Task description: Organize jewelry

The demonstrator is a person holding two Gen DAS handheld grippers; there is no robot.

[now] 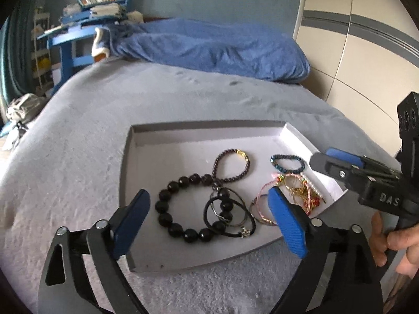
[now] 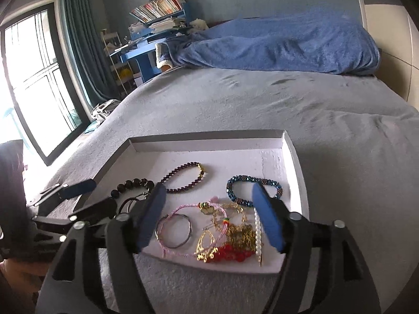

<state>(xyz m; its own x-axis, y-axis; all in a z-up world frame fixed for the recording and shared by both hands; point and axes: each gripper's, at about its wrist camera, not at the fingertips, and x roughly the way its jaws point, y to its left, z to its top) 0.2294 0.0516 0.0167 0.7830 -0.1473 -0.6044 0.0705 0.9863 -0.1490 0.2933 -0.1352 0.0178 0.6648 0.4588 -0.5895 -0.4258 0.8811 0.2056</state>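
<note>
Both my left gripper and right gripper hang wide and empty over the shallow grey cardboard tray on the bed. To untangle cleanly, I should pinch one strand only. Inside lie a big black bead bracelet near-left, a blue beaded one far-right, and a gold-and-red tangle near-right.

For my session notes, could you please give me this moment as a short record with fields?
setting: grey bed cover, shallow white tray on it
large black bead bracelet: left part of tray, overlapped by black hair ties
dark purple bead bracelet: tray middle, lying apart
blue bead bracelet: right side, apart
tangled pile: gold chains, red beads, pearls, pink cord, near right corner
left tongs: open, empty
right tongs: open, empty, over the pile
</note>
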